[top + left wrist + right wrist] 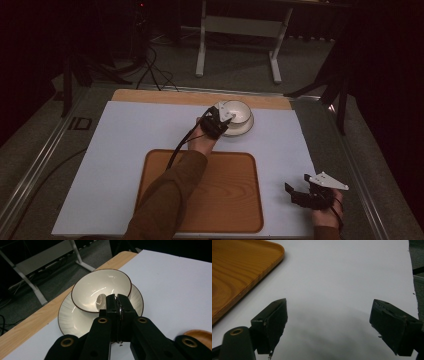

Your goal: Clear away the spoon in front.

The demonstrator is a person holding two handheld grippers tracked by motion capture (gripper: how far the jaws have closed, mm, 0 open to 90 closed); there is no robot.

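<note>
In the left gripper view the left tongs (pixel 117 301) are seen pressed together on the near rim of the bowl (pixel 100 288), which sits on a plate (pixel 72 320); in the high view that grip is hidden beneath the hand. In the right gripper view the right tongs (pixel 328 325) are held wide apart over the bare white table (pixel 342 272), with the wooden tray (pixel 234 267) to their left.

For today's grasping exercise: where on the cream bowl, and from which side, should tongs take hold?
Grip the bowl by its thin near rim, coming from the tray side, one jaw inside and one outside. It sits tilted on the plate, and the left tongs are shut there.
</note>
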